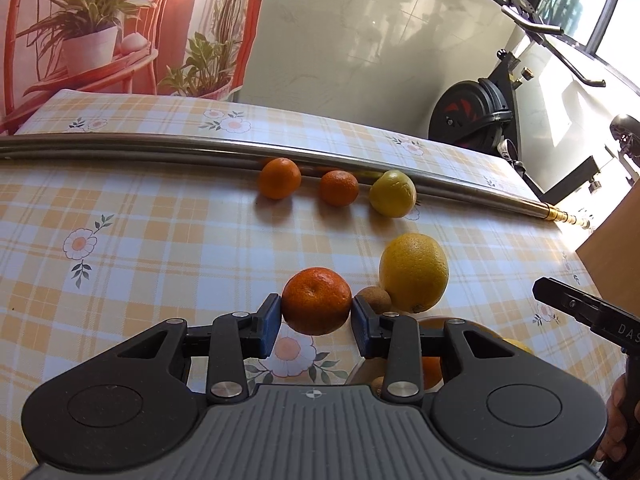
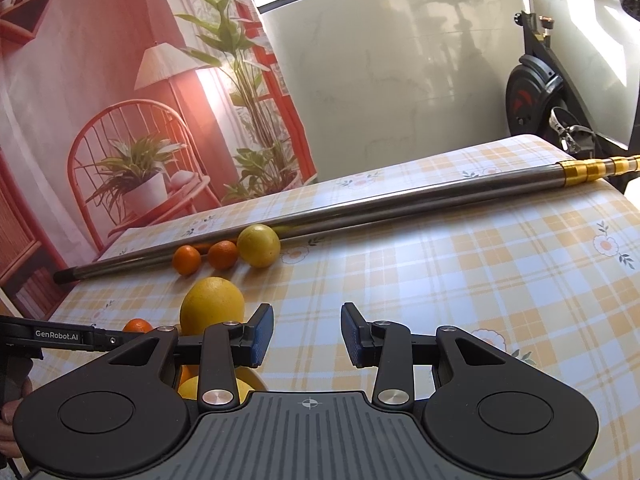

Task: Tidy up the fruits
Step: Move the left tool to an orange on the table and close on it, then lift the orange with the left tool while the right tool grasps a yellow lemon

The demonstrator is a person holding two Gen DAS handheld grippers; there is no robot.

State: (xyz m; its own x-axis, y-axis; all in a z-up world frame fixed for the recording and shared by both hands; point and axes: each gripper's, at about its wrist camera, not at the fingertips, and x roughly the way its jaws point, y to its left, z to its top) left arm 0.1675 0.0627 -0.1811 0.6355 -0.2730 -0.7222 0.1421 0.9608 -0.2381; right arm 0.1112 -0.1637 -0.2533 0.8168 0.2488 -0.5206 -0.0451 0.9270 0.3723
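- a mandarin [image 1: 316, 301] is seen clamped between the left gripper [image 1: 316, 320] fingers only in the left wrist view.
- the right gripper [image 2: 307, 334] fingers are shown parted, nothing between, only in the right view.

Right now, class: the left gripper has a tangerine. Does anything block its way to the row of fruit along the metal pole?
Nothing visible does. The left gripper holds the tangerine; bare tablecloth lies ahead up to the row by the metal pole. The large yellow citrus and kiwi sit off to its right.

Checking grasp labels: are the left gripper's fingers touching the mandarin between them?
Touching. In the left wrist view both blue fingers of the left gripper press against the sides of the mandarin, with no visible gap either side.
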